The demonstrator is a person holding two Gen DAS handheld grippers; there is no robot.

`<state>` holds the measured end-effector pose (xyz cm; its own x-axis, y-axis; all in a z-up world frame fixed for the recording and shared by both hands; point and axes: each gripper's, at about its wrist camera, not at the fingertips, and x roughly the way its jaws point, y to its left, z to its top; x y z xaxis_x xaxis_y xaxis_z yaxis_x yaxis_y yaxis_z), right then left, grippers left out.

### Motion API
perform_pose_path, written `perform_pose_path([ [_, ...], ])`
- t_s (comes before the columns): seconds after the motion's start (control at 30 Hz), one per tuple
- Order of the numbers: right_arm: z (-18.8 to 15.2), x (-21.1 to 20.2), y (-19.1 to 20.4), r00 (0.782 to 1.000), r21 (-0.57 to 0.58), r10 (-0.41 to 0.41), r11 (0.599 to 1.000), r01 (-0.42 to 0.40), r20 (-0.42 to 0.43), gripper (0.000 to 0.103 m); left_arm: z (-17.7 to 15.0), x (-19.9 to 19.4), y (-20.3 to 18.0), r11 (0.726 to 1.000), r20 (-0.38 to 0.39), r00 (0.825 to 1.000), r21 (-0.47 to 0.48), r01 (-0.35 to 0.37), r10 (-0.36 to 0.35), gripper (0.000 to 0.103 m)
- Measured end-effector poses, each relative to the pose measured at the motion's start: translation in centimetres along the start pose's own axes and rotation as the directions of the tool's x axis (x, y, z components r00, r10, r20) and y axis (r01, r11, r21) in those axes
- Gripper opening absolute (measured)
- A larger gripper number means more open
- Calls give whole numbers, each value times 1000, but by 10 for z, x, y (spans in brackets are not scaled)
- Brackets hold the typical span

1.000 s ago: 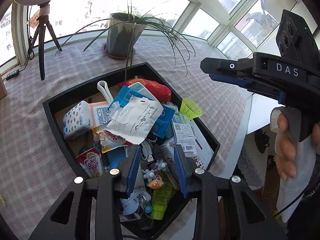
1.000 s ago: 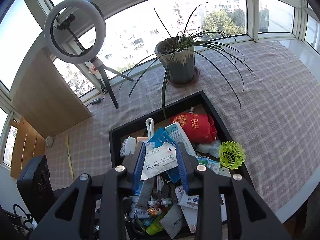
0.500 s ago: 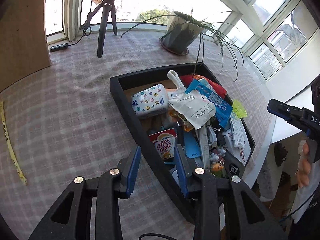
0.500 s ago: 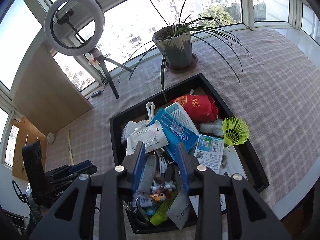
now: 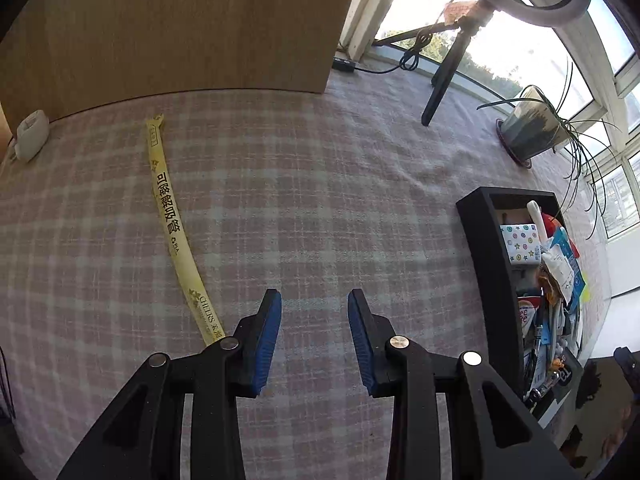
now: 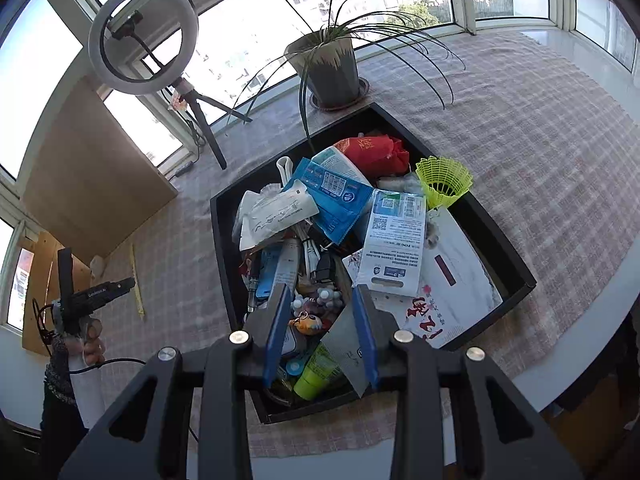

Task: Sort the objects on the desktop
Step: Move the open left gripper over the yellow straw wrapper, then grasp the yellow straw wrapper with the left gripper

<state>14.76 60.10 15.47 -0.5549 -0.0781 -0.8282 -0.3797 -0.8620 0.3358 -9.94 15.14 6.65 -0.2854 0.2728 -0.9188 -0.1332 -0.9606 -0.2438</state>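
Looking down from the left wrist view, the left claw (image 5: 314,336) hangs over bare checked cloth, its blue ribbed pads apart with nothing between them. The worktop (image 5: 320,208) wears a woven pink-and-grey plaid with a coarse, slightly rumpled weave. A long, flat yellow paper sleeve (image 5: 176,236) printed with black characters lies in a gentle curve just left of the claw, its near end slipping behind the left finger. At the far right stands the black tray (image 5: 486,264), matte and straight-walled, crammed with packets, among them a white box dotted with coloured stars (image 5: 520,240). Farther off, a grey ribbed plant pot (image 5: 530,132) sits on a round saucer beside a black tripod leg, and a plain wooden board (image 5: 180,24) rises along the far edge.

From the right wrist view, the right claw (image 6: 320,334) hovers over the near end of the same tray (image 6: 492,232), pads apart and gripping nothing. Beneath it lie a small figure keychain (image 6: 310,322) and a lime-green tube (image 6: 314,374). Deeper in the heap are a crinkled blue foil packet (image 6: 336,196), a white paper pouch (image 6: 276,216), a red fabric bag (image 6: 372,154) and a yellow-green plastic mesh shuttlecock (image 6: 442,180) leaning on the right wall. At far left, a hand (image 6: 90,340) holds the other gripper.
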Motion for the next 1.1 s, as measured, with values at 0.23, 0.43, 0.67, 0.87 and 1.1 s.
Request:
perform_pose_path([
  [0.23, -23, 5, 11, 1000, 43, 0, 999, -1, 6, 32, 26, 23, 65, 988, -48, 996, -137, -76, 70, 32],
  [0.43, -51, -1, 4, 998, 66, -61, 996, 60, 6, 32, 43, 50, 79, 980, -96, 990, -158, -119, 105, 32],
  [0.67, -80, -27, -43, 992, 203, -121, 973, 111, 37, 37, 43, 71, 71, 969, -108, 969, -91, -231, 221, 24],
  [0.87, -109, -42, -88, 981, 325, -188, 932, 159, 58, 37, 40, 73, 74, 969, -104, 970, -95, -228, 218, 10],
  [1.1, -145, -53, -133, 971, 434, -232, 881, 188, 50, 37, 18, 60, 45, 984, -87, 985, -88, -155, 148, 10],
])
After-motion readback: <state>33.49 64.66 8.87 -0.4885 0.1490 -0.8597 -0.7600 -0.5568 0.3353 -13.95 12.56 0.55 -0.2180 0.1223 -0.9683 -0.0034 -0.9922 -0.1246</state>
